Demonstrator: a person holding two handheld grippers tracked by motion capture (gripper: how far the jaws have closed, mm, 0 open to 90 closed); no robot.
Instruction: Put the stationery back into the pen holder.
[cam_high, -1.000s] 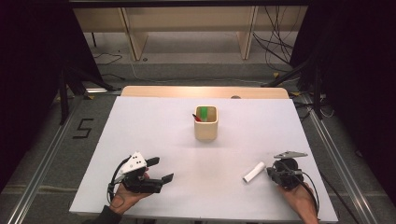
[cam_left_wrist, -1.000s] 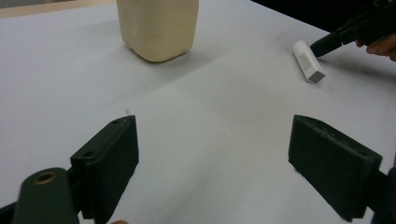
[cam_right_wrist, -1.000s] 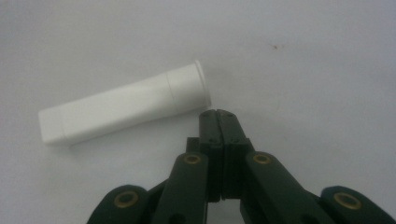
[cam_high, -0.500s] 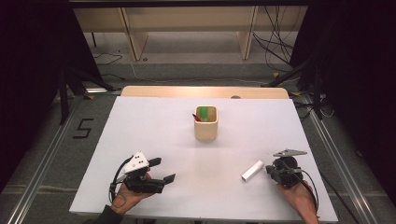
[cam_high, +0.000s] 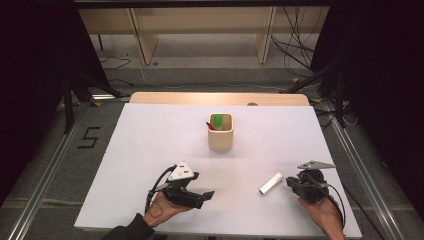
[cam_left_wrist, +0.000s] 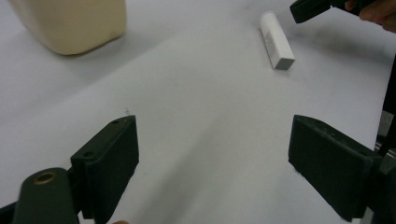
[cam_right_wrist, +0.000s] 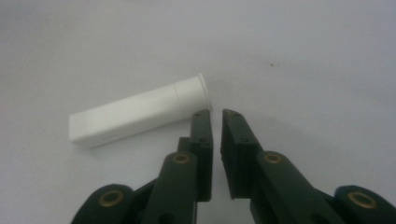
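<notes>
White tube (cam_right_wrist: 140, 112) beside narrowed right claw (cam_right_wrist: 215, 114); left claw (cam_left_wrist: 210, 163) wide.

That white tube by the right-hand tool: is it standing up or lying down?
Lying down. The white tube rests lengthwise on the table, near the shut right gripper, whose jaws hold nothing.

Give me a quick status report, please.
Left gripper open, empty. Right gripper shut, beside white tube. Tube flat on table. Nothing in the way.

Left gripper (cam_high: 207, 195) lies low in the left hand (cam_high: 162, 212), jaws spread wide. Right gripper (cam_high: 289, 183) (in the right hand (cam_high: 322, 215)) has jaws nearly together, gripping nothing.
</notes>
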